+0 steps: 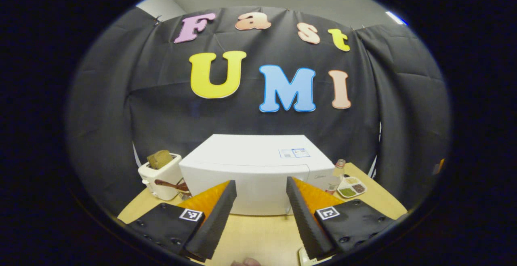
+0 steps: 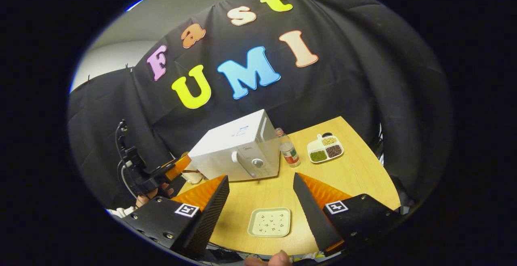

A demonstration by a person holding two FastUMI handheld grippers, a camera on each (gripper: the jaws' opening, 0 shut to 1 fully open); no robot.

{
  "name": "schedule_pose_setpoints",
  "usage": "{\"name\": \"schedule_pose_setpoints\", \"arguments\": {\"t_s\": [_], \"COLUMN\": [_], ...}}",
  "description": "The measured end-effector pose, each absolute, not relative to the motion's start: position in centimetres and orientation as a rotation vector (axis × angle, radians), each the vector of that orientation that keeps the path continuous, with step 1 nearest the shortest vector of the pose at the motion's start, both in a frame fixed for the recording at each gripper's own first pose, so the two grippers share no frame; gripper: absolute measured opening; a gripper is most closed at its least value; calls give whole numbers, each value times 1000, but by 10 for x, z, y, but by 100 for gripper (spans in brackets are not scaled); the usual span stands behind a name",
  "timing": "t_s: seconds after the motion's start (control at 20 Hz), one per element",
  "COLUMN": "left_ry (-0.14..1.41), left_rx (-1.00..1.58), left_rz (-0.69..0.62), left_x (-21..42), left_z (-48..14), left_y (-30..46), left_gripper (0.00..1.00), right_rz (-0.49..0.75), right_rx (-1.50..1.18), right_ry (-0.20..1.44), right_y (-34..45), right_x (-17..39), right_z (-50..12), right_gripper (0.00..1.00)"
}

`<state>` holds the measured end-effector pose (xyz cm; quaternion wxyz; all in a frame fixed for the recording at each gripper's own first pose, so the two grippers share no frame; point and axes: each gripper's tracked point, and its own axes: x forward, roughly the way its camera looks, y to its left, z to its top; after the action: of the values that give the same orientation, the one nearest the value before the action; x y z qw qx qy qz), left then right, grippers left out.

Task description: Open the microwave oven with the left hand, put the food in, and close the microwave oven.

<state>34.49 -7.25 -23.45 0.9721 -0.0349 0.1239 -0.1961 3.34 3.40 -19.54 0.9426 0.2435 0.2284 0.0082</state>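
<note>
The white microwave [image 1: 258, 173] stands shut at the middle of the wooden table, straight ahead of my left gripper [image 1: 260, 182], which is open and empty a short way in front of its door. In the right gripper view the microwave [image 2: 238, 146] shows its vertical handle [image 2: 242, 165] and a round knob [image 2: 257, 162]. A pale square plate [image 2: 270, 221] with small dark specks lies on the table below my right gripper [image 2: 260, 178], which is open and holds nothing. The left gripper [image 2: 163, 173] and the hand [image 2: 150, 195] holding it appear left of the microwave.
A white toaster [image 1: 161, 175] with bread in it stands left of the microwave. To the microwave's right are a small bottle [image 2: 288, 149] and a divided dish [image 2: 325, 148] of beans. Bare wooden table [image 2: 355, 177] lies in front and to the right.
</note>
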Motion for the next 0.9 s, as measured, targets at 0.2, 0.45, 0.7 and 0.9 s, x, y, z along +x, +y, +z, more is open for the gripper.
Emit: {"name": "schedule_pose_setpoints", "arguments": {"t_s": [0.2,0.45,0.7,0.9], "left_ry": [204,190,99,151], "left_rx": [-113,-219,-118,-134], "left_rz": [-420,-442,-402,-392], "left_x": [292,252,233,214], "left_z": [-147,-41,12,7], "left_y": [-39,-8,35,32], "left_gripper": [87,88,85,93], "right_rz": [-17,-136,-221,-207], "right_rx": [423,256,165,41], "right_ry": [363,239,176,136], "right_y": [38,22,17,11], "right_x": [50,54,47,48], "right_z": [-137,-45,18,30], "right_gripper": [98,98,98,98]}}
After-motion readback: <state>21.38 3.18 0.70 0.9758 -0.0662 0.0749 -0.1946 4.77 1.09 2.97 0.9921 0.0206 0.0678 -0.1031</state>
